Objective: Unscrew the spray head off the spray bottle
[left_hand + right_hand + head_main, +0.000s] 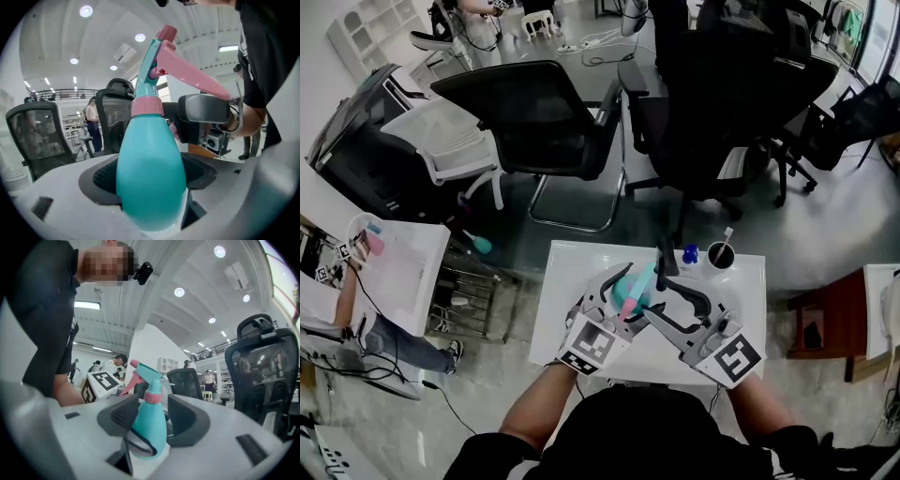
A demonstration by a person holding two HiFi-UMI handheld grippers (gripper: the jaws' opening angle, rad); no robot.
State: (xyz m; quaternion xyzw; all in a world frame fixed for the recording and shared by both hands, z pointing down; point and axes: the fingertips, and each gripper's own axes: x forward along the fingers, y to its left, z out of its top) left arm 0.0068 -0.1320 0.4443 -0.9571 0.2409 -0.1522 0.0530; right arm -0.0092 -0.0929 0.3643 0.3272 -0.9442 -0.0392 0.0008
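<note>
Black short-sleeved shirt [649, 433]; grey left gripper [152, 174], right gripper [153, 419], black-and-white marker cubes [592, 345]

Surface: white table [567, 281] | on it: small blue object [690, 254], dark cup [721, 255]

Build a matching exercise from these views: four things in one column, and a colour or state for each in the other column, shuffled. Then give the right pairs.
Column 1
1. bottle body
2. trigger
3. left claw
4. right claw

Column 2
A. open, gripping nothing
B. pink
C. teal
D. shut on the bottle body

Pairs: 1-C, 2-B, 3-D, 4-A
</note>
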